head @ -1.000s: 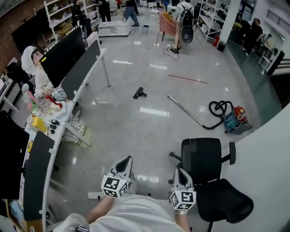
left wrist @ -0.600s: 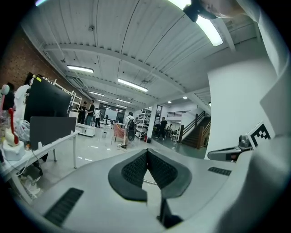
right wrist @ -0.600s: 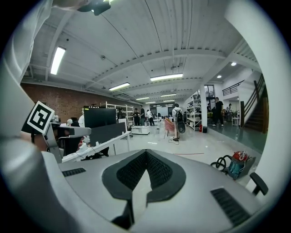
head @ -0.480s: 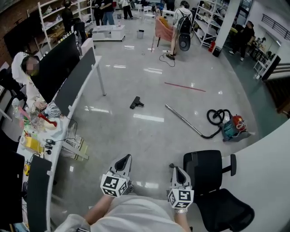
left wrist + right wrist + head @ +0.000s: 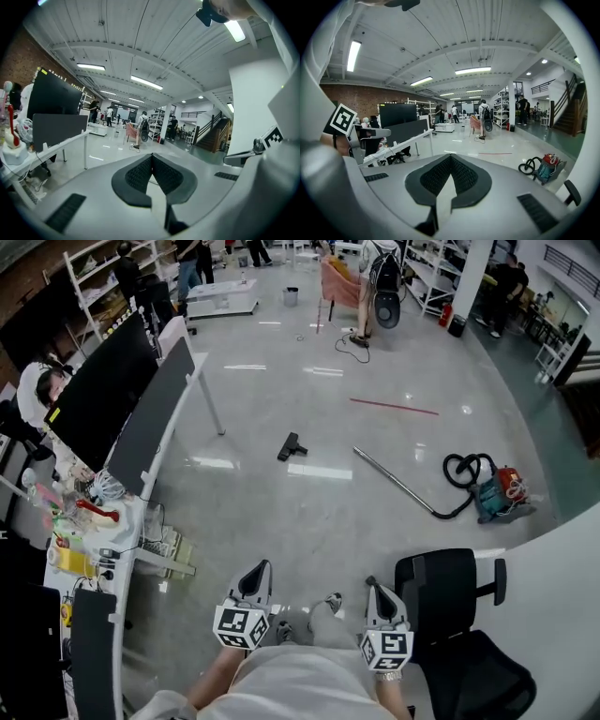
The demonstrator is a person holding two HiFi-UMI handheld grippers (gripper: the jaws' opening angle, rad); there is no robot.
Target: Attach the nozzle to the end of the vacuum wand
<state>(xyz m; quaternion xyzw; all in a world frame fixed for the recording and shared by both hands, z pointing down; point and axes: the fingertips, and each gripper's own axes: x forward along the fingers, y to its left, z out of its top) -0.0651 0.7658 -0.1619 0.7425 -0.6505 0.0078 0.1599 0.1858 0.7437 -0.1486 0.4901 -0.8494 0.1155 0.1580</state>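
Where the person is standing: on the glossy grey floor, with one shoe showing between the two grippers.
Left gripper: pointing ahead, low in front of the person; its fingers are pressing together tip to tip, gripping nothing.
Right gripper: pointing the same way beside the left one; its fingers are likewise meeting, with nothing between them.
Office chair: sitting just right of the right gripper.
Desk: running along the floor's left edge, carrying dark divider panels and a monitor.
Nozzle: lying detached on the floor's open middle, well ahead of both grippers.
Vacuum wand: lying slantwise on the floor right of the nozzle, its free end pointing toward the nozzle, near but not touching.
Hose: coiling from the wand's nearer end to the vacuum cleaner, which is sitting toward the floor's right edge.
Red strip: lying on the floor beyond the wand.
People: standing by shelves at the floor's far end.
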